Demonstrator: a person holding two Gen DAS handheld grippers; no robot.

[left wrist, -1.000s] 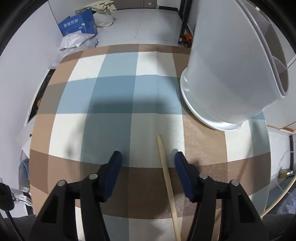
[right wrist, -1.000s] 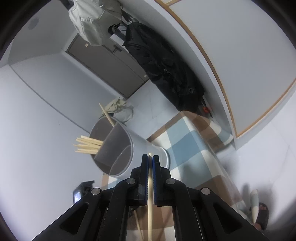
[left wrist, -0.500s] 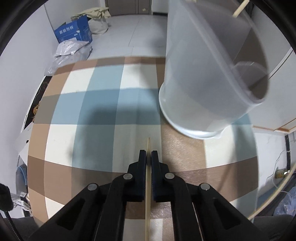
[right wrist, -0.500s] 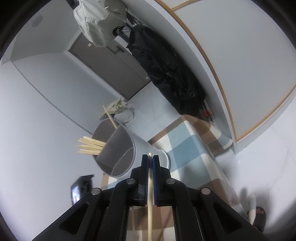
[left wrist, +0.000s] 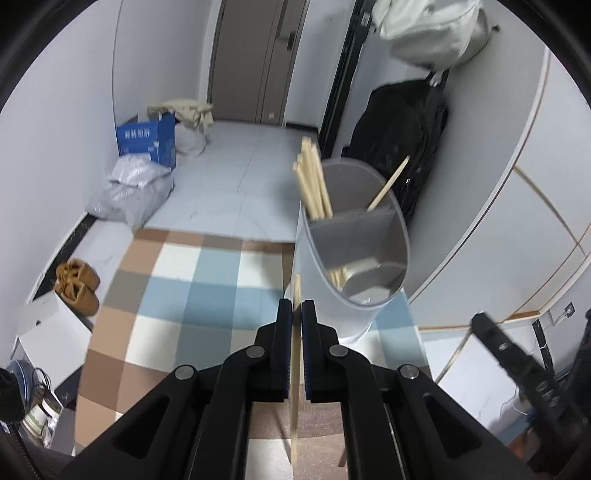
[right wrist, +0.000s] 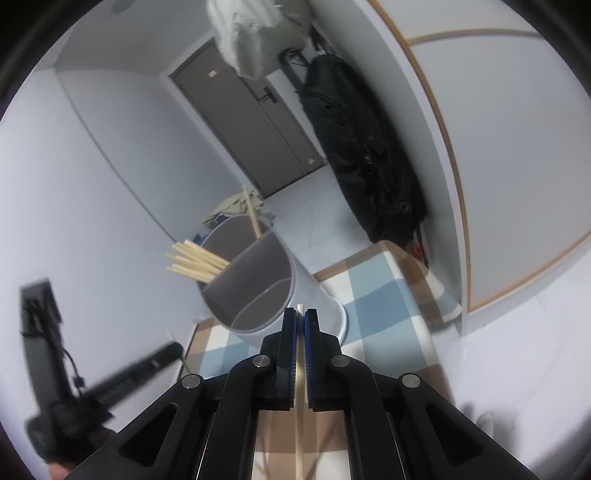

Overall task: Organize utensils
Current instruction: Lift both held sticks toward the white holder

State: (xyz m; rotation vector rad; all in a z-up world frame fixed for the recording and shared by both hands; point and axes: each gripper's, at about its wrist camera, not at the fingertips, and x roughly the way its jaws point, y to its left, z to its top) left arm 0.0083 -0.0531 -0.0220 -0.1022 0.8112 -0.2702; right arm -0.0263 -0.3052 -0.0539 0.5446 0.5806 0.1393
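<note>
My left gripper [left wrist: 296, 308] is shut on a wooden chopstick [left wrist: 294, 406], held above the checkered tablecloth [left wrist: 177, 306]. Just ahead and to the right stands the grey divided utensil holder [left wrist: 354, 254]. Several chopsticks [left wrist: 312, 184] lean in its far compartment, and a single one [left wrist: 388, 184] beside them. My right gripper [right wrist: 300, 314] is shut on another chopstick [right wrist: 298, 424], its tip near the holder [right wrist: 258, 284], which carries the chopstick bundle [right wrist: 195, 262]. In the right wrist view the left gripper's blurred finger [right wrist: 136, 373] shows at the lower left.
A black bag [left wrist: 402, 155] hangs by the wall behind the holder, a pale bag [left wrist: 424, 26] above it. A blue box [left wrist: 147, 142], plastic sacks [left wrist: 133, 188] and brown slippers [left wrist: 77, 284] lie on the floor beyond the table's left edge. A door [right wrist: 251, 122] is at the back.
My left gripper closed on the chopstick that lay on the cloth, then lifted it and tilted up, bringing the holder's opening into view. The right gripper kept its chopstick and rolled a little.
</note>
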